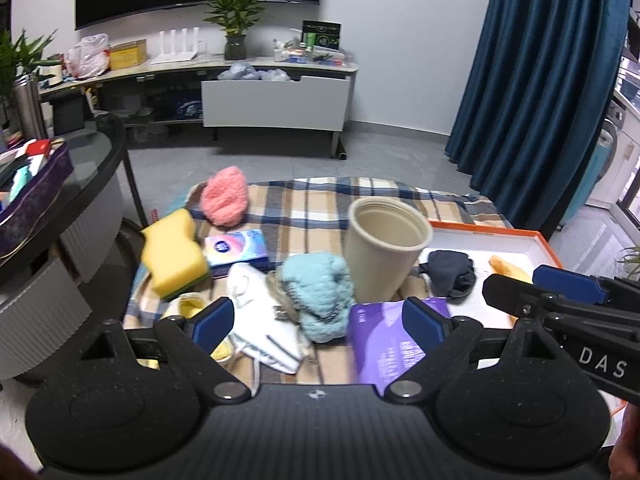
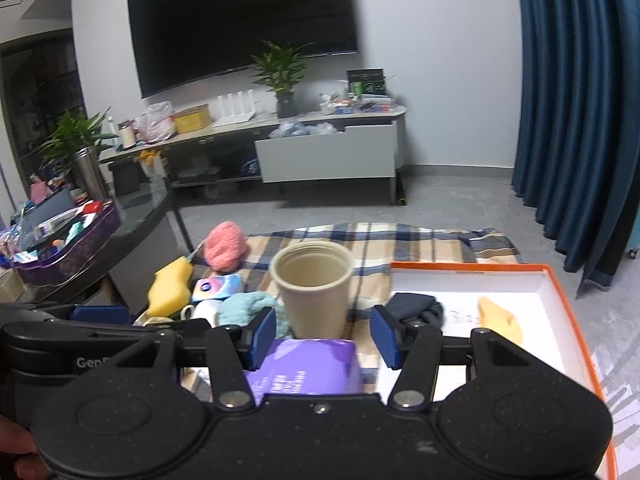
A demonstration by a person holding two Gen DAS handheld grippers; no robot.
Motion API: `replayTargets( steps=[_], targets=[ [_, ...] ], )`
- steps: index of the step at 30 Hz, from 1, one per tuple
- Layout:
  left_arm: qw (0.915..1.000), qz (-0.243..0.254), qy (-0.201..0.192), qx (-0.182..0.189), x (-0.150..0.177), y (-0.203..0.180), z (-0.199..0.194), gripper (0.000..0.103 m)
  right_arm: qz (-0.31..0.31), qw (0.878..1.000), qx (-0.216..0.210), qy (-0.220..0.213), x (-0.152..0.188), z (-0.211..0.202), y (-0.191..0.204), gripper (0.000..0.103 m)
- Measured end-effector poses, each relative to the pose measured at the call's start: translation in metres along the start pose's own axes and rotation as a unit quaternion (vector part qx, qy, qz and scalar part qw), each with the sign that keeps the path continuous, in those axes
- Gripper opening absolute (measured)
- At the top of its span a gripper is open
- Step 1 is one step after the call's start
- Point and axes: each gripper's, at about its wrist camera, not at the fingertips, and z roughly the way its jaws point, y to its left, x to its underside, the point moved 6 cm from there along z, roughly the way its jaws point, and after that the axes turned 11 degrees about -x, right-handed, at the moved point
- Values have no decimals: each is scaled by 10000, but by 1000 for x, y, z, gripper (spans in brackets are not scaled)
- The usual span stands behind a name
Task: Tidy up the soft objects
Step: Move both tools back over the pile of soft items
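Observation:
Soft items lie on a plaid blanket (image 1: pixel 320 204): a pink knit ball (image 1: pixel 225 197), a yellow sponge (image 1: pixel 173 254), a light blue knit piece (image 1: pixel 320 294), a white cloth mask (image 1: pixel 262 320). An orange-rimmed white tray (image 1: pixel 500 240) at the right holds a dark sock (image 1: pixel 452 272) and a yellow cloth (image 1: pixel 508 266). My left gripper (image 1: pixel 320 320) is open above the white mask and blue knit. My right gripper (image 2: pixel 324 338) is open above a purple tissue pack (image 2: pixel 304 368), just before a beige cup (image 2: pixel 314 288).
A blue tissue pack (image 1: pixel 236 250) lies by the sponge. A glass side table (image 1: pixel 92 160) with a purple box stands at the left. A TV cabinet (image 1: pixel 276 100) with an open drawer is beyond, and blue curtains (image 1: pixel 536 80) hang at the right.

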Motion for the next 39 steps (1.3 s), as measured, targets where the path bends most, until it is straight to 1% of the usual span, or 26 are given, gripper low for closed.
replayTargets(
  steps=[7, 19, 22, 26, 31, 35, 39],
  targets=[
    [9997, -157, 43, -161, 8, 23, -2, 93, -95, 9996, -255, 126, 4, 13, 23, 64],
    [9989, -415, 138, -181, 20, 51, 4, 94, -253, 9978, -532, 318, 13, 28, 46, 64],
    [9984, -434, 223, -273, 26, 61, 11, 94, -256, 9974, -567, 376, 15, 31, 47, 64],
    [9968, -485, 442, -459, 41, 77, 26, 94, -259, 9971, -602, 394, 17, 32, 46, 64],
    [9944, -540, 693, -594, 54, 89, 44, 94, -238, 9967, -652, 415, 18, 33, 45, 64],
    [9932, -577, 755, -677, 57, 94, 58, 95, -252, 9964, -690, 434, 20, 35, 46, 64],
    [9933, -461, 746, -758, 54, 96, 73, 95, -274, 9963, -692, 436, 19, 36, 48, 64]
  ],
)
